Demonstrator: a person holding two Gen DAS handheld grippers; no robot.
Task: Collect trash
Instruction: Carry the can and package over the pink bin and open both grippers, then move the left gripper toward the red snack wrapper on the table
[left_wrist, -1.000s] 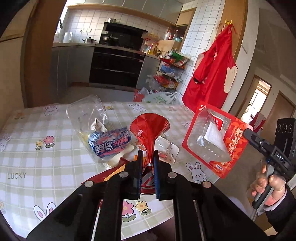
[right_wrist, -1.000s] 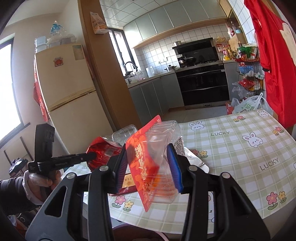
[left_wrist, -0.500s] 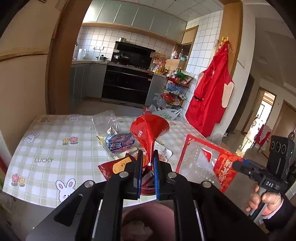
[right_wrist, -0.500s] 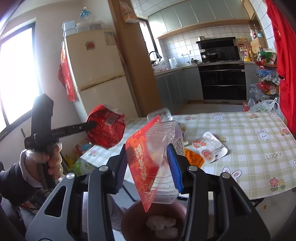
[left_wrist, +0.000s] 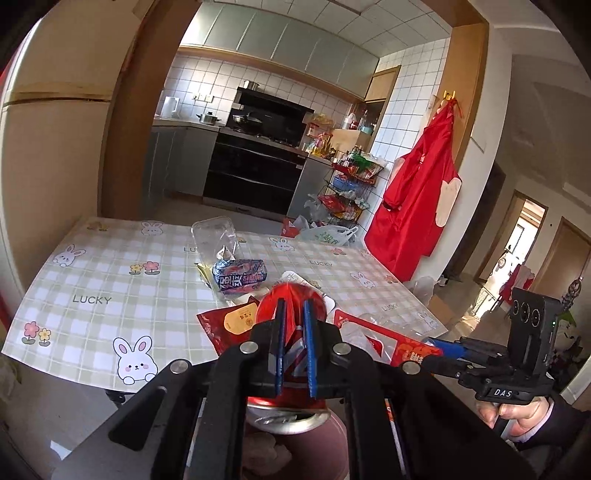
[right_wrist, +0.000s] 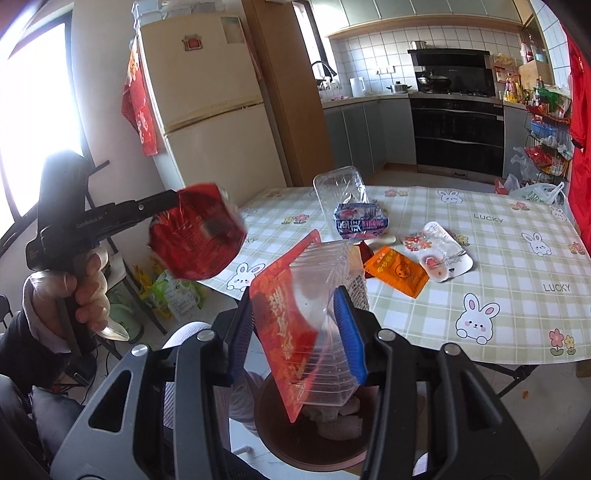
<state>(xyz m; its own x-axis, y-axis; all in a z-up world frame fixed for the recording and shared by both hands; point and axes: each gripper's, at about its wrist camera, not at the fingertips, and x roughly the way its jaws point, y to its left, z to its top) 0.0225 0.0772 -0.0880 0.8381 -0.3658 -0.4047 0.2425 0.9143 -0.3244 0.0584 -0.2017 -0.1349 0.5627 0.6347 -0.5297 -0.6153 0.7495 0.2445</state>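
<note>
Two grips loaded. My left gripper (left_wrist: 294, 341) clamps crumpled red foil wrapper (right_wrist: 197, 230), held off table's (right_wrist: 517, 321) near edge at 9 o'clock. My right gripper (right_wrist: 301, 334) squeezes clear tray in red sleeve (right_wrist: 295, 314) over maroon bin (right_wrist: 314, 448), free air around it.

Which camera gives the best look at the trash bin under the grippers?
The right wrist view: the bin shows its brown rim and pale trash inside, below the clear tray. In the left wrist view the bin is mostly hidden.
</note>
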